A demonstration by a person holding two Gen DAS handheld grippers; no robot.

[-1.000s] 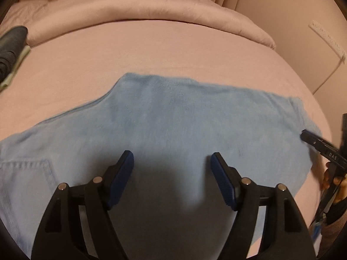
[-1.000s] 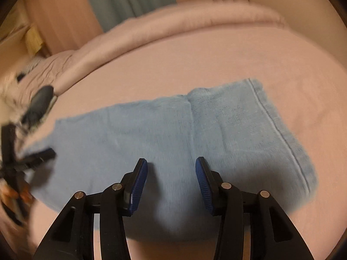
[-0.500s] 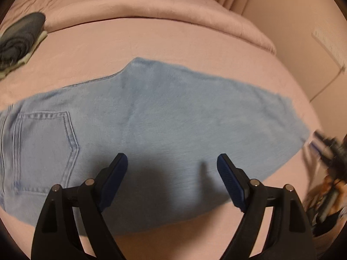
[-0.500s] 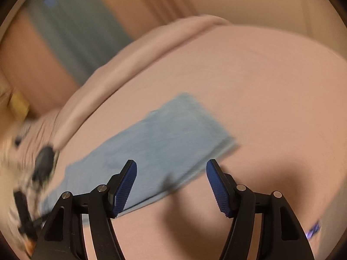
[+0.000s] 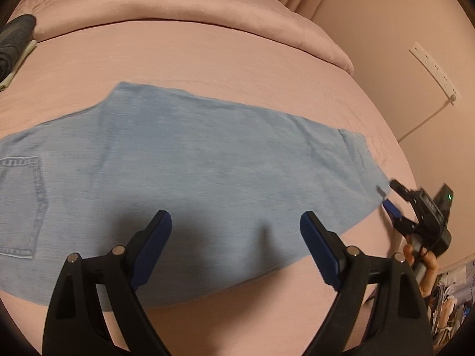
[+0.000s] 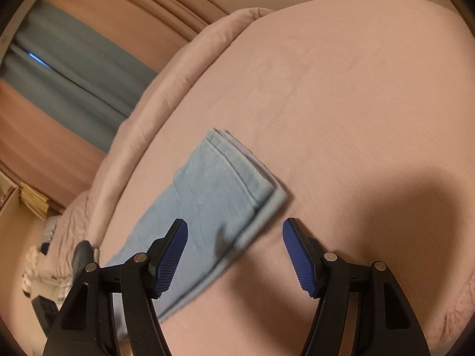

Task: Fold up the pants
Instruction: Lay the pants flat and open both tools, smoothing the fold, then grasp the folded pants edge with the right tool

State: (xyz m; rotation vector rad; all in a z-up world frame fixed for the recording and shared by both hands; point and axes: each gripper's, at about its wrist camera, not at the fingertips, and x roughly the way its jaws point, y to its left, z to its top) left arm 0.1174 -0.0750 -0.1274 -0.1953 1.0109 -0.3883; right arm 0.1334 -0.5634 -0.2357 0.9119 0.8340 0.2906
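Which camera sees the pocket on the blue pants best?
The left wrist view. There the stitched back pocket shows plainly at the left end of the pants. The right wrist view shows only the hem end of the legs; the pocket end is hidden behind the gripper.

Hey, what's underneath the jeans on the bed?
The jeans lie flat on the pink bedsheet, which shows all around them. The sheet directly beneath is covered, so anything hidden there can't be seen.

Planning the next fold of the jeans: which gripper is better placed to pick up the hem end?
Right. The right gripper sits open beside the jeans' hem corner; the left gripper hovers mid-leg.
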